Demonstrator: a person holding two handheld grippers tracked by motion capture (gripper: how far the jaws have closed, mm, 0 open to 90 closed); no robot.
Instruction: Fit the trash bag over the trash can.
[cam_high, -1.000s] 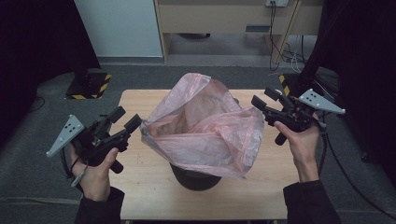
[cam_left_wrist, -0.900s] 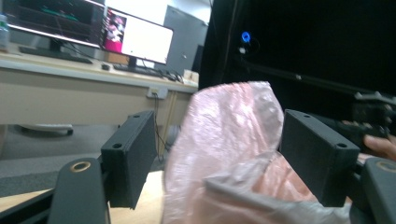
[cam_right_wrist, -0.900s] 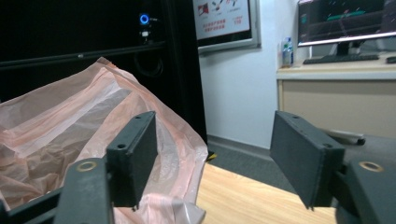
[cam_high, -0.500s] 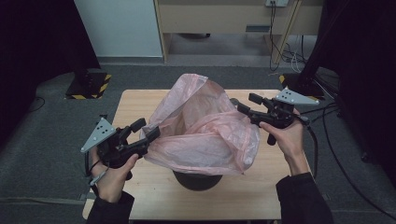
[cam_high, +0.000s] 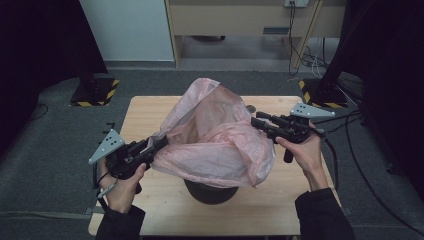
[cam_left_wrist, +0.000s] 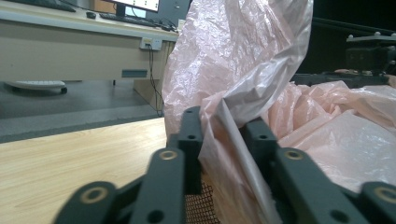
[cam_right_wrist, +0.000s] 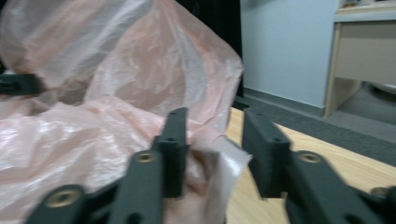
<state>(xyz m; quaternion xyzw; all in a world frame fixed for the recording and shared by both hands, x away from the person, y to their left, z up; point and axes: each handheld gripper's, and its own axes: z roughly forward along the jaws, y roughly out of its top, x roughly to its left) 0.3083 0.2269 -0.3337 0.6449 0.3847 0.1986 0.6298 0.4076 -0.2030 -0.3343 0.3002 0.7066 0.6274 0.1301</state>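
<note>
A light wooden bench (cam_high: 150, 107) stands on a dark grey carpeted floor (cam_high: 45, 150). Behind it, a pale panel (cam_high: 127, 27) meets the floor at a light skirting, and beside that stands a beige wooden desk (cam_high: 240, 17) with cables (cam_high: 307, 52) hanging down near its leg. Two black stand bases edged with yellow-and-black hazard tape (cam_high: 97, 92) sit on the carpet at either far corner of the bench. Dark curtains (cam_high: 40, 45) close off both sides. The light is dim and even.

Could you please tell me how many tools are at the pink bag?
2: the left tool at the pink bag's left edge, the right tool at its right edge.
</note>
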